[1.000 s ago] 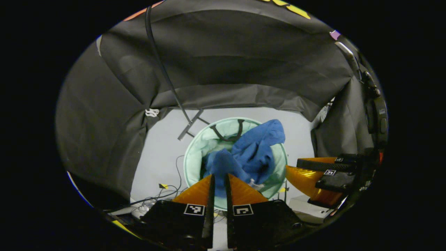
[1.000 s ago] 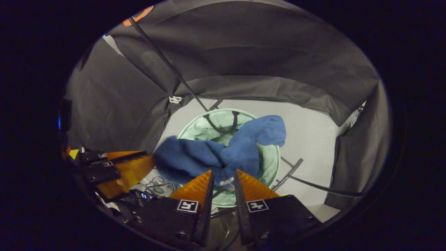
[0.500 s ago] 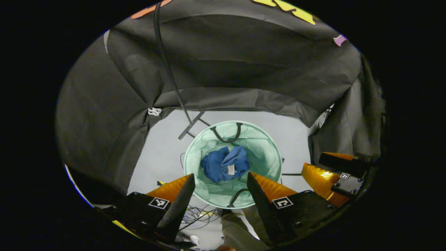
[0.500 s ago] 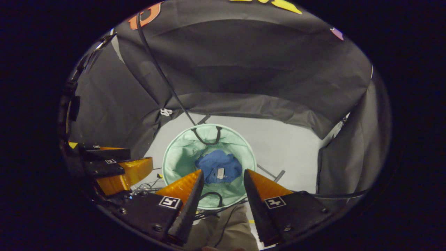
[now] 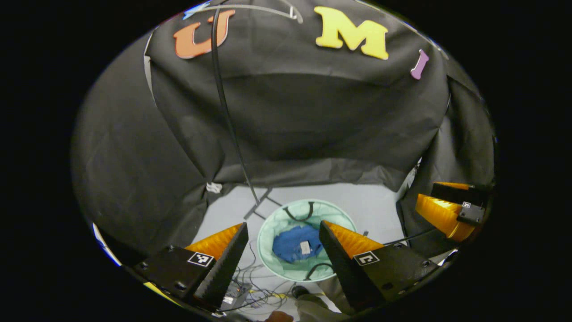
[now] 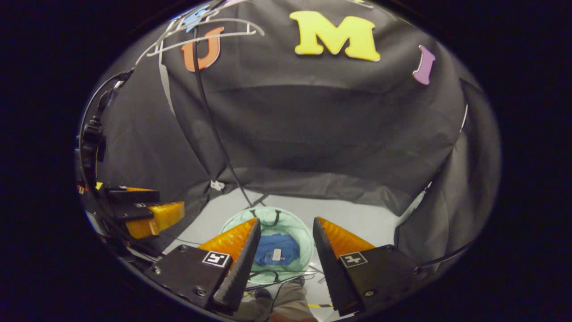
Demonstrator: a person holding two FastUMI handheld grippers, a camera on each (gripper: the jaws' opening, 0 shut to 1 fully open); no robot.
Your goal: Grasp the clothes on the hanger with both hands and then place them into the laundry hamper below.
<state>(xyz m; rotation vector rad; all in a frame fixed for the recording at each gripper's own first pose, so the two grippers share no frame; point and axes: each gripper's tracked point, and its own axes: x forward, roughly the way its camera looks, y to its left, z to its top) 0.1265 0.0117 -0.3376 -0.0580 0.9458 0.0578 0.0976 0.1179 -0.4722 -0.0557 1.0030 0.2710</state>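
Seen from above, the blue garment (image 5: 296, 244) is shown bunched in the bottom of the pale green laundry hamper (image 5: 268, 226), where a sec. ago it was pinched by both tongs and draped over the hamper's rim. It has since been let go and both grippers have been raised, so the hamper appears smaller and farther below in the left gripper view and the right gripper view alike. The left gripper (image 5: 283, 233) is held wide open with nothing between its fingers; the right gripper (image 6: 286, 228) is likewise spread apart and empty. The drop-off is therefore judged done, w/ only a withdrawal or reset left. The garment is crumpled into a compact heap, a small white tag (unreadable) turned up on top, and it is contained wholly inside the hamper walls, no part hanging over the rim. Bare white hangers (image 6: 201, 33) are seen high on the booth wall in the right gripper view, approx. above the hamper, beside a black pole (image 6: 210, 120).
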